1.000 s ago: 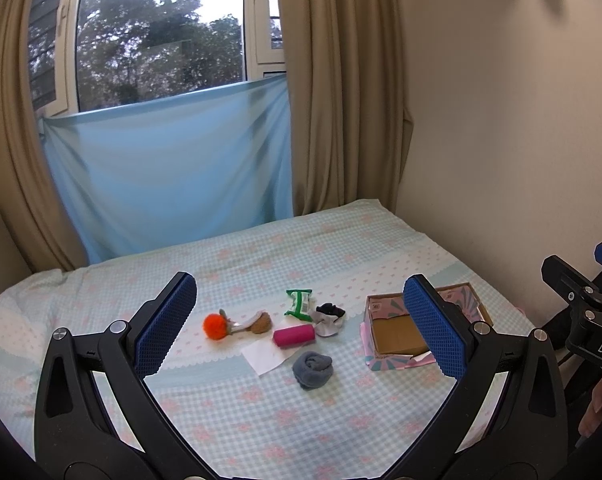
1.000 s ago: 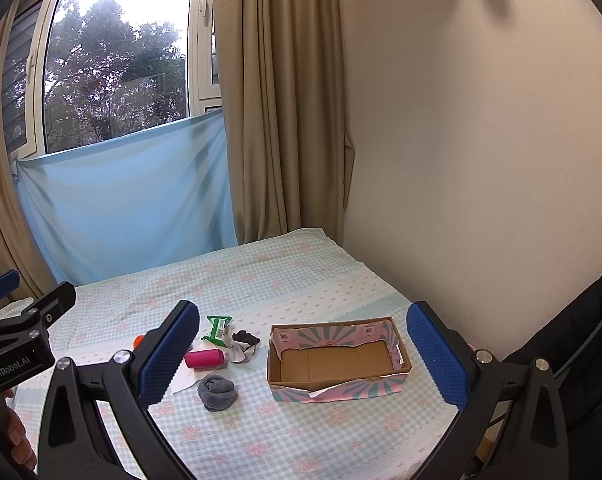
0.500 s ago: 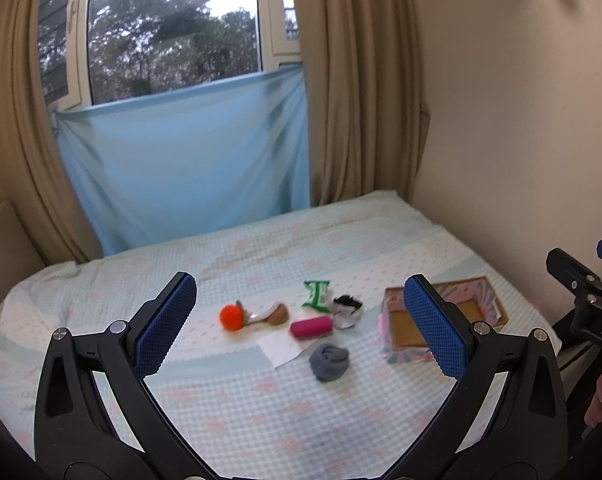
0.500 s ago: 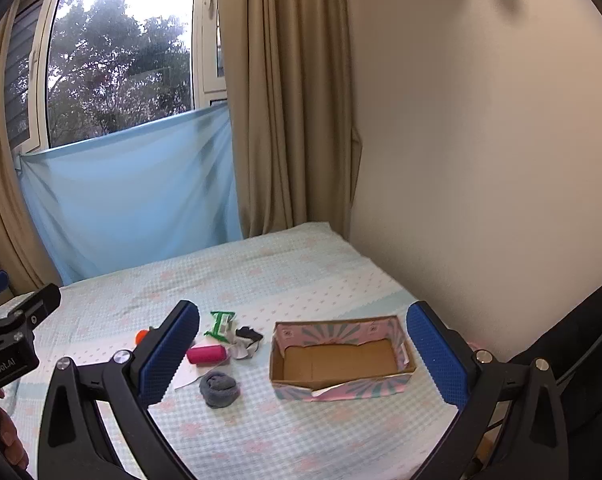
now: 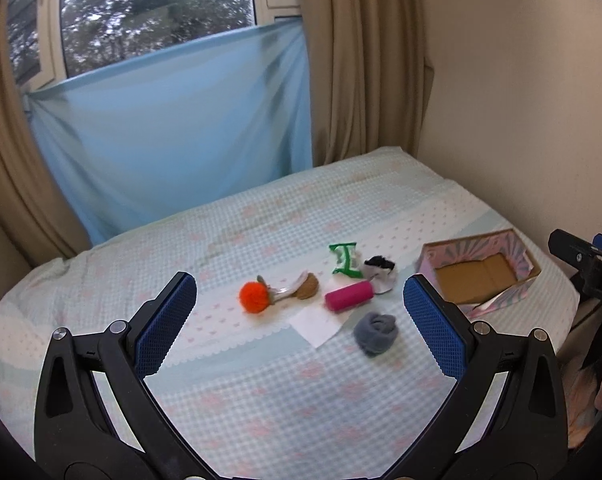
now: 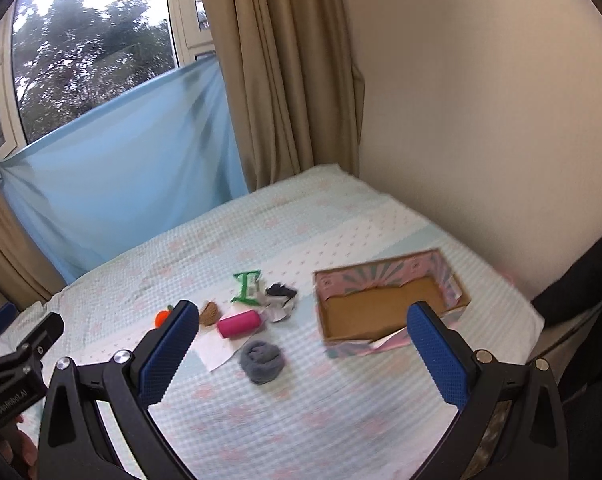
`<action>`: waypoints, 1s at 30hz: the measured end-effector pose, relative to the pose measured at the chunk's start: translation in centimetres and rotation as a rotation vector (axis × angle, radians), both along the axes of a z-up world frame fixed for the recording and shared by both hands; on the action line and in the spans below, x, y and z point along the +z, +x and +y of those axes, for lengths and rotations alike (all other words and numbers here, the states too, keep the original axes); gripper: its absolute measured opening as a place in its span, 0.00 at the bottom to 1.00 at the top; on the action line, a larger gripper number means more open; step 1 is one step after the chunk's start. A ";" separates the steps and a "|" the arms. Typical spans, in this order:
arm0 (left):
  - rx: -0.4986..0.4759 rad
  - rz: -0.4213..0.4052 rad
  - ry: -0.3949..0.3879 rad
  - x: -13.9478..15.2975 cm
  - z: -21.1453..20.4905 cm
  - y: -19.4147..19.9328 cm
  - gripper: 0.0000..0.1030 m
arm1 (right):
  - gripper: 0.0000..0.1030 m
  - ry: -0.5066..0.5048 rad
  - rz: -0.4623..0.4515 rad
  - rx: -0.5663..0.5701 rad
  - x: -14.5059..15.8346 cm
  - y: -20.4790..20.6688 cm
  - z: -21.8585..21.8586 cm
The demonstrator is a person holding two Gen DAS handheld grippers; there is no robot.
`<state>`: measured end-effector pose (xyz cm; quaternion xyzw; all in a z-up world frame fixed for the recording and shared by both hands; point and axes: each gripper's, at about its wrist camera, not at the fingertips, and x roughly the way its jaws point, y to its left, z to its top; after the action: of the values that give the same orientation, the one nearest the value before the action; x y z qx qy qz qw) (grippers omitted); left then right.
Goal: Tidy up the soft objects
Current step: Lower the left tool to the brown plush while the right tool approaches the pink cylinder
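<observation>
Left gripper [image 5: 299, 320]: jaws spread wide, empty.
Right gripper [image 6: 301, 354]: jaws likewise released.
Risk: grey sock ball [image 6: 261, 360] might unroll if pinched shallowly.
Box [image 6: 457, 280]: light cardboard, easily nudged across bed [image 5: 261, 420].

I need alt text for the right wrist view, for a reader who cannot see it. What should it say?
The open right claw hovers over a bed where small soft items lie loose: a grey rolled sock, a pink roll and a green letter E. To their right stands an empty cardboard box.
</observation>
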<state>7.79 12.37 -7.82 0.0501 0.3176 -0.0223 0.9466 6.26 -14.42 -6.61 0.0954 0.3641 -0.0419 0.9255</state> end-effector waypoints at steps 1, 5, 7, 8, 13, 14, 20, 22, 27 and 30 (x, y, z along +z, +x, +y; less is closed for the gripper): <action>-0.009 0.007 0.000 -0.5 0.7 0.8 1.00 | 1.00 0.010 0.013 -0.013 -0.6 0.7 0.8; -0.051 0.052 0.018 -3.5 3.5 5.0 1.00 | 1.00 0.044 0.054 -0.046 -2.5 3.3 3.1; -0.067 0.075 0.029 -5.1 4.1 7.2 1.00 | 1.00 0.066 0.086 -0.061 -4.1 5.1 4.2; -0.077 0.088 0.032 -6.1 4.5 8.3 1.00 | 1.00 0.074 0.095 -0.065 -4.7 5.7 4.6; -0.124 0.184 0.065 -12.0 5.5 14.7 1.00 | 1.00 0.175 0.184 -0.105 -9.7 10.1 6.0; -0.129 0.198 0.071 -12.9 5.6 15.8 1.00 | 1.00 0.193 0.197 -0.112 -10.5 10.8 6.2; -0.202 0.266 0.100 -19.1 4.6 22.0 0.99 | 1.00 0.306 0.316 -0.154 -18.0 15.8 7.6; -0.234 0.289 0.116 -21.3 4.2 24.0 0.99 | 1.00 0.349 0.333 -0.169 -20.3 17.2 7.8; -0.322 0.330 0.159 -26.8 2.5 28.0 0.99 | 0.97 0.415 0.383 -0.201 -25.9 20.6 8.2; -0.378 0.363 0.202 -30.0 1.4 29.6 0.99 | 0.90 0.454 0.433 -0.215 -29.4 22.3 8.2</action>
<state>37.36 13.80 -37.83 0.1978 0.4676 -0.1754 0.8435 28.57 -6.22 -35.96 0.3258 0.5403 -0.0764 0.7720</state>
